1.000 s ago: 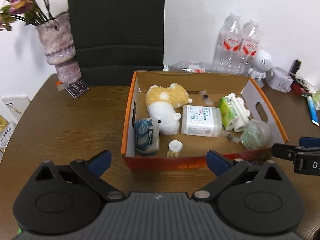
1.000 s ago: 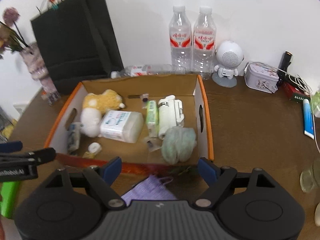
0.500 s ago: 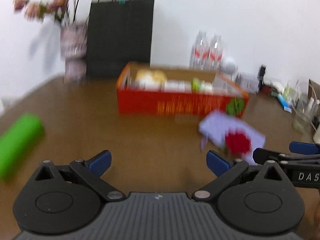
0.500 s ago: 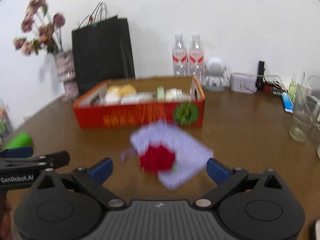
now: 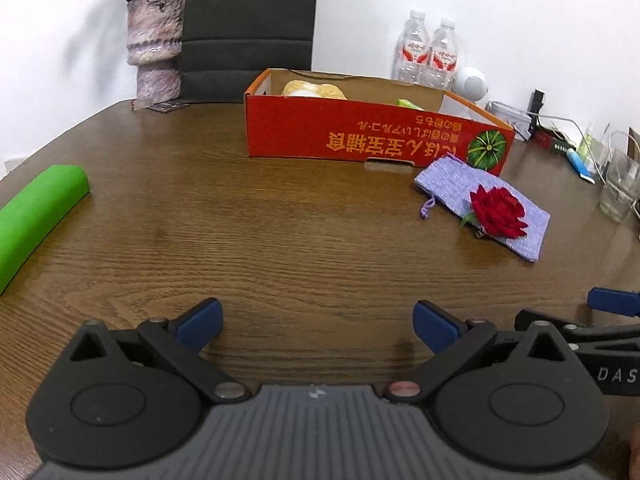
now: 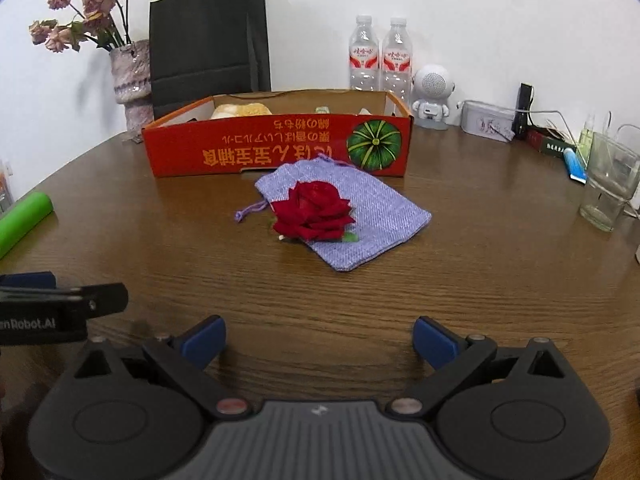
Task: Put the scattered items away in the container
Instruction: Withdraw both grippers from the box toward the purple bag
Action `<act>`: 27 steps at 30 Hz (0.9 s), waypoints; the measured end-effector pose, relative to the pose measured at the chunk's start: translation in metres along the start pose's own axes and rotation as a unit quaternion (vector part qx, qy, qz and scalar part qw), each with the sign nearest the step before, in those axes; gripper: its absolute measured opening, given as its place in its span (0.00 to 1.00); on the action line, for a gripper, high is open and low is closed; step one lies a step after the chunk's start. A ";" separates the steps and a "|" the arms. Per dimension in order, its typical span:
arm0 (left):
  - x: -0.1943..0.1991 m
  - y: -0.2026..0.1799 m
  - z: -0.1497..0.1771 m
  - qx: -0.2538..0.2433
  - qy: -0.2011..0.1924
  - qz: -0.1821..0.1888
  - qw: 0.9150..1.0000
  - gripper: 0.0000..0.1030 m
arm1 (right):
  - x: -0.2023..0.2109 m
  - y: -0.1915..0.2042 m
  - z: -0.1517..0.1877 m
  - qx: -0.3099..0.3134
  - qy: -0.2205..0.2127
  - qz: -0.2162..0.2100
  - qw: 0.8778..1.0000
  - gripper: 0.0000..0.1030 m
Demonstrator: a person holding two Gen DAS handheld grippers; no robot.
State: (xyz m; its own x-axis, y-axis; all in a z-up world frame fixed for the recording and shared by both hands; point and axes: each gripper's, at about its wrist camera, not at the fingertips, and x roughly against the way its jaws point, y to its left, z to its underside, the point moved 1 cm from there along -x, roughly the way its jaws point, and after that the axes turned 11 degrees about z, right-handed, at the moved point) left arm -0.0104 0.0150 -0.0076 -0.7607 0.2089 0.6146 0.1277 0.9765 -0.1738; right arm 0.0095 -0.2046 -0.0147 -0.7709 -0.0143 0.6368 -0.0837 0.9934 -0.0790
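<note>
A red cardboard box [image 5: 360, 136] [image 6: 276, 148] stands on the brown table with a plush toy and other items inside. In front of it lies a purple drawstring pouch [image 6: 372, 216] [image 5: 448, 180] with a red fabric rose [image 6: 312, 216] [image 5: 498, 210] on top. A green roll [image 5: 36, 212] [image 6: 22, 216] lies at the left. My left gripper [image 5: 318, 324] is open and empty, low over the table. My right gripper [image 6: 320, 340] is open and empty, facing the pouch from a short distance.
A black bag [image 6: 208, 36], a vase of dried flowers [image 6: 130, 80], two water bottles [image 6: 380, 56] and a white robot speaker [image 6: 432, 96] stand behind the box. A glass [image 6: 608, 184], a tin and small clutter sit at the right edge.
Both grippers have pulled back from above the box and dropped low over the table. The pouch with the rose and the green roll have come into view.
</note>
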 end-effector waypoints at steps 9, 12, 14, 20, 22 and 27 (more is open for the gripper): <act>-0.006 -0.008 0.001 -0.024 0.016 -0.013 0.999 1.00 | -0.001 0.002 0.000 0.008 0.003 0.002 1.000 1.00; -0.007 -0.008 0.001 -0.024 0.016 -0.013 0.999 1.00 | -0.001 0.001 0.000 0.007 0.003 0.002 1.000 1.00; -0.007 -0.008 0.001 -0.024 0.016 -0.013 0.999 1.00 | -0.001 0.001 0.000 0.004 0.003 0.002 1.000 1.00; -0.007 -0.008 0.001 -0.024 0.016 -0.013 0.999 1.00 | -0.002 0.002 0.000 0.003 0.003 0.006 1.000 1.00; -0.007 -0.008 0.001 -0.024 0.016 -0.013 1.000 1.00 | -0.002 0.002 -0.001 0.006 0.003 0.006 1.000 1.00; -0.007 -0.008 0.002 -0.024 0.016 -0.014 0.999 1.00 | -0.002 -0.001 -0.001 -0.001 0.004 0.008 1.000 1.00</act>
State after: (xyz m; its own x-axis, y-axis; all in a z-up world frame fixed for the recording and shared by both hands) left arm -0.0076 0.0055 -0.0116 -0.7441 0.1828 0.6426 0.1379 0.9832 -0.1199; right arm 0.0121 -0.2052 -0.0153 -0.7675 0.0023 0.6411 -0.0703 0.9937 -0.0877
